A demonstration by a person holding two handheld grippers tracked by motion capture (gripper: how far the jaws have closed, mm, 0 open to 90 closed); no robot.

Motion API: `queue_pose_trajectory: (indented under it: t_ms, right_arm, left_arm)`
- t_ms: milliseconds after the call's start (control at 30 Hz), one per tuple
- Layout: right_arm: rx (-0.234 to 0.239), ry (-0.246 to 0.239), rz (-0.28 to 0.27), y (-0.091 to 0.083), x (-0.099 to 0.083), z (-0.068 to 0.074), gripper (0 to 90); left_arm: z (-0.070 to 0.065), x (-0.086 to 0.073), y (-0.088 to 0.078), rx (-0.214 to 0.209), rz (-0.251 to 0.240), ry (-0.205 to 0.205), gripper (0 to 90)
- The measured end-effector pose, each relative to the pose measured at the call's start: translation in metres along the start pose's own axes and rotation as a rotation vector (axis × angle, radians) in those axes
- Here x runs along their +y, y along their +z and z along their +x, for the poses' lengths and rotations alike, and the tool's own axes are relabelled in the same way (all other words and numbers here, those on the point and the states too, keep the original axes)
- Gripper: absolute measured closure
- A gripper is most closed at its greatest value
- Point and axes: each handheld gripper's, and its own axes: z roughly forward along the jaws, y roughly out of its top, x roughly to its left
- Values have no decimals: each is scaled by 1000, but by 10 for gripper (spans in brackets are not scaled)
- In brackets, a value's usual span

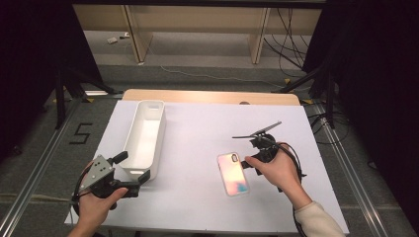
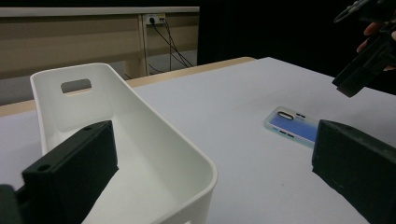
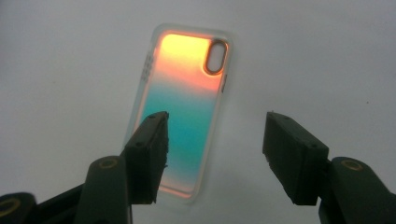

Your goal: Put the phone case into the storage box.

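Note:
An iridescent phone case [image 1: 233, 174] lies flat on the white table cover, right of centre; in the right gripper view the case [image 3: 187, 88] glows orange to teal, camera cutout at its far end. My right gripper [image 1: 246, 161] hovers over its right edge, jaws open [image 3: 215, 135], one jaw above the case and one beside it, pressing nothing. A long white bin [image 1: 159, 134] stands at the left. My left gripper [image 1: 132, 168] is open astride the bin's near end [image 2: 163, 140], nothing gripped. From the left gripper view the case [image 2: 290, 125] lies beyond, under the right gripper [image 2: 359, 74].
The white cover [image 1: 197, 128] ends at a wooden strip [image 1: 207, 96] at the back. Metal rails [image 1: 34, 173] run along both sides of the table, with cables [image 1: 321, 123] trailing at the right. The bin holds nothing.

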Motion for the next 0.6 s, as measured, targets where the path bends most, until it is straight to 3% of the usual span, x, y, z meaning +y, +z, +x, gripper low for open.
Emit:
queue_pose_trajectory:
  t_ms: [33,167,200,233,267,300,333,600]
  right_arm:
    - [1,29,21,2,0,1,436]
    - [-5,23,52,11,1,1,468]
    - [-4,1,47,14,2,-1,481]
    - [-3,28,68,16,2,1,488]
    - [-7,5,64,18,3,-1,494]
    - [-9,30,87,20,3,0,500]
    - [-14,9,92,22,4,-1,502]
    - [-20,28,173,36,9,1,557]
  left_arm:
    - [0,0,0,0,0,-2,0]
    - [0,0,0,1,0,1,0]
    - [0,0,0,0,-1,0,0]
    - [0,0,0,0,0,-1,0]
    - [0,0,0,1,0,0,0]
    - [0,0,0,0,0,-1,0]
    - [0,0,0,0,-1,0,0]
    - [0,0,0,-2,0,-3,0]
